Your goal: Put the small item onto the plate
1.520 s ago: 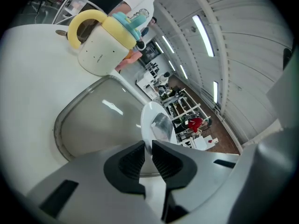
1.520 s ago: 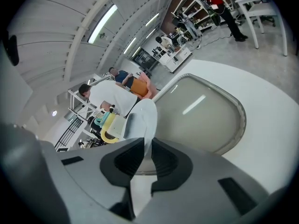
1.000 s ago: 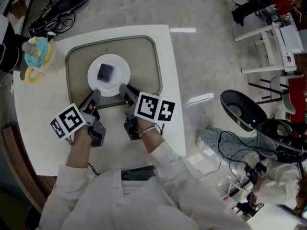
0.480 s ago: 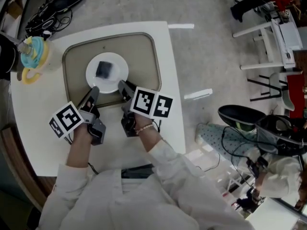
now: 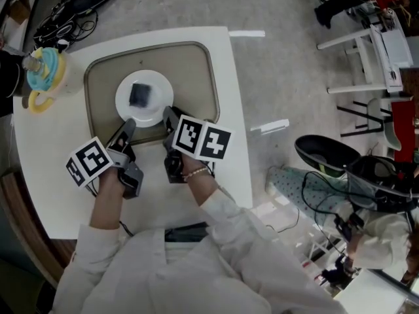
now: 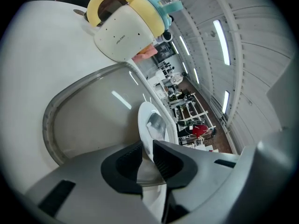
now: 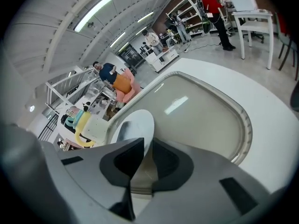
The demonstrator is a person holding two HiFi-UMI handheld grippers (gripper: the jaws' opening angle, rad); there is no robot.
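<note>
A white plate (image 5: 124, 104) lies in a tan tray (image 5: 196, 77), and a small dark square item (image 5: 139, 95) rests on its middle. Both grippers are at the plate's near rim. My left gripper (image 5: 128, 123) has the rim between its jaws, which are opening. In the left gripper view the plate (image 6: 150, 118) still fills the narrow gap of that gripper (image 6: 147, 155). My right gripper (image 5: 168, 114) holds the rim further right. In the right gripper view the plate (image 7: 135, 125) runs in between the close-set jaws of this gripper (image 7: 147, 155).
The tray sits on a white table (image 5: 229, 142) with rounded corners. A yellow and teal lidded cup (image 5: 40, 77) stands at the table's far left, beside the tray. A black bag and cables lie on the floor beyond it. A chair and clutter stand to the right.
Plate, item and tray keep their places. The right gripper's marker cube has shifted slightly left and turned a little. The left gripper stays at the rim.
</note>
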